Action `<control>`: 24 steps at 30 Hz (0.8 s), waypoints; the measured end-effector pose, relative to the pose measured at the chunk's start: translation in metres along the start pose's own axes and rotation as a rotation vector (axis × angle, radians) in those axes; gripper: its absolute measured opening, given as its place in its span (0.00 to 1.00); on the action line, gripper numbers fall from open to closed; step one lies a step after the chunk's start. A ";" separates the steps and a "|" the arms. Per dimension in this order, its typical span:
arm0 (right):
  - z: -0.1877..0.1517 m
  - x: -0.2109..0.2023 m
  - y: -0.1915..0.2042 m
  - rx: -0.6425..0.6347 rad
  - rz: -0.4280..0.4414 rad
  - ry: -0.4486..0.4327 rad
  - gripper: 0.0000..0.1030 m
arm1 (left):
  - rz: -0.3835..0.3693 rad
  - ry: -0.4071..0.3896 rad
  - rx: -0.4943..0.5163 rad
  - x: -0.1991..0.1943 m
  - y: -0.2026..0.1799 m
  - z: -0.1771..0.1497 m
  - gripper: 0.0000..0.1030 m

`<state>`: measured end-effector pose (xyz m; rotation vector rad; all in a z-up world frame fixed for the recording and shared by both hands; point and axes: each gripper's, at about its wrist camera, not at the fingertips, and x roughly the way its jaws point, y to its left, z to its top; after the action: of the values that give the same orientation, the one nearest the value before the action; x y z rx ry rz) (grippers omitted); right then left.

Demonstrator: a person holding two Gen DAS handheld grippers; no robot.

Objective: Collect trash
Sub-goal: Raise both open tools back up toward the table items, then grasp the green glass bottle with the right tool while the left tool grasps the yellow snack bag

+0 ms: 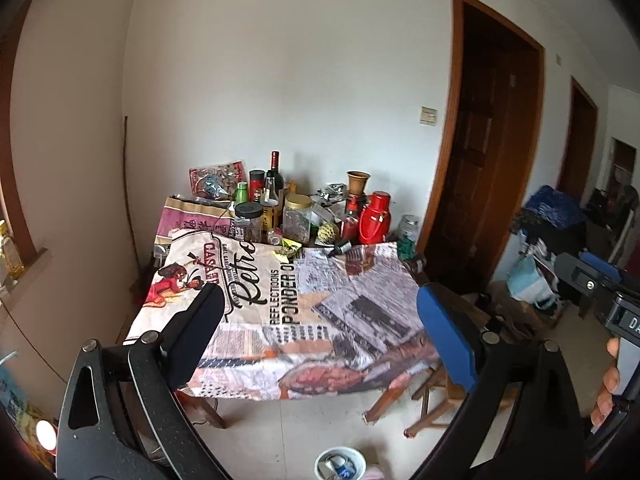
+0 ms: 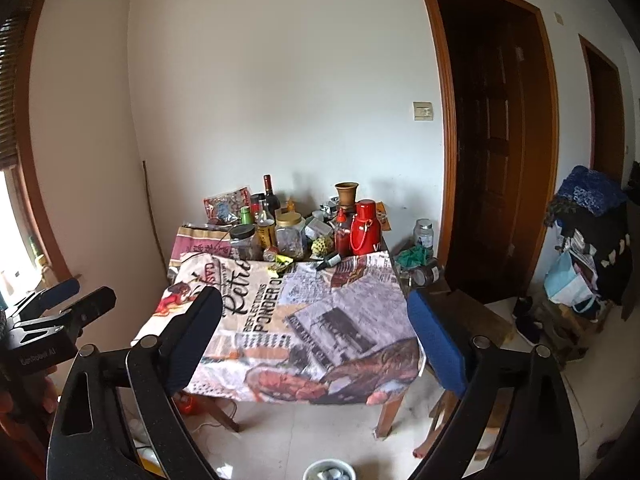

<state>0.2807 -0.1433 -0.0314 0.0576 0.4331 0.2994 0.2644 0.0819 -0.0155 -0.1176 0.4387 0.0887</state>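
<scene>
Trash to collect: a crumpled yellow wrapper [image 1: 286,249] on the table [image 1: 256,392], lying at the far edge of the printed tablecloth [image 1: 320,320], just in front of the jars. Long axis runs roughly left-right across the table; which way it points can't be told at this size. In the right wrist view the same wrapper [image 2: 280,264] sits just beside a small dark bottle [image 2: 329,260] lying on its side, cap end toward the wrapper.

Left gripper [image 1: 320,320] — wide open, nothing between the black and blue fingers, held above the near half of the cloth, well apart from the wrapper. Right gripper [image 2: 314,320] — also wide open, holding nothing, over the near edge.

Left view only: the person's fingers on the right gripper's handle at the far right, and a white bin [image 1: 340,464] on the floor with blue and white scraps inside. Right view shows the bin [image 2: 329,471] cut off at the bottom, the left gripper at its left edge, and a window with blinds.

Back of table crowded: red thermos [image 1: 374,218], gold-lidded jar [image 1: 297,220], wine bottle [image 1: 275,172], brown vase [image 1: 358,183]. White walls, dark wooden door [image 1: 480,152], pale tiled floor, piled bags at right.
</scene>
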 end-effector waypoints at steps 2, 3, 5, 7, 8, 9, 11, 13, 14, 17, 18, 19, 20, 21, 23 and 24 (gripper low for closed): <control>0.009 0.014 -0.011 -0.011 0.001 -0.003 0.90 | 0.002 0.013 -0.022 0.028 -0.007 0.012 0.94; 0.015 0.023 -0.018 -0.019 -0.001 -0.004 0.90 | 0.004 0.017 -0.030 0.039 -0.010 0.016 0.94; 0.029 0.038 -0.031 -0.030 -0.003 -0.008 0.90 | 0.008 0.021 -0.046 0.063 -0.017 0.028 0.94; 0.045 0.056 -0.048 -0.031 0.003 -0.005 0.90 | 0.023 0.026 -0.067 0.088 -0.024 0.042 0.94; 0.049 0.061 -0.053 -0.029 0.008 -0.002 0.90 | 0.028 0.024 -0.077 0.099 -0.028 0.048 0.94; 0.056 0.069 -0.061 -0.027 0.019 -0.001 0.90 | 0.033 0.020 -0.085 0.107 -0.030 0.052 0.94; 0.065 0.080 -0.072 -0.024 0.032 -0.005 0.90 | 0.055 0.009 -0.102 0.123 -0.036 0.060 0.94; 0.075 0.097 -0.082 -0.033 0.041 0.001 0.90 | 0.074 0.003 -0.113 0.135 -0.037 0.064 0.94; 0.079 0.106 -0.087 -0.038 0.042 0.003 0.90 | 0.084 0.003 -0.118 0.143 -0.039 0.066 0.94; 0.084 0.128 -0.094 -0.046 0.050 0.015 0.90 | 0.107 0.023 -0.125 0.166 -0.041 0.072 0.94; 0.087 0.138 -0.096 -0.047 0.053 0.027 0.90 | 0.113 0.031 -0.123 0.175 -0.042 0.074 0.94; 0.088 0.146 -0.097 -0.045 0.056 0.037 0.90 | 0.123 0.038 -0.119 0.184 -0.041 0.076 0.94; 0.088 0.154 -0.099 -0.042 0.060 0.048 0.90 | 0.129 0.043 -0.115 0.191 -0.040 0.077 0.94; 0.089 0.163 -0.098 -0.038 0.066 0.062 0.90 | 0.134 0.050 -0.111 0.199 -0.038 0.079 0.94; 0.090 0.183 -0.098 -0.030 0.076 0.091 0.90 | 0.141 0.072 -0.107 0.220 -0.030 0.081 0.94; 0.090 0.193 -0.097 -0.024 0.079 0.105 0.90 | 0.140 0.081 -0.105 0.228 -0.028 0.082 0.94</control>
<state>0.5124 -0.1775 -0.0390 0.0355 0.5325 0.3862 0.5069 0.0789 -0.0369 -0.1946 0.5236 0.2455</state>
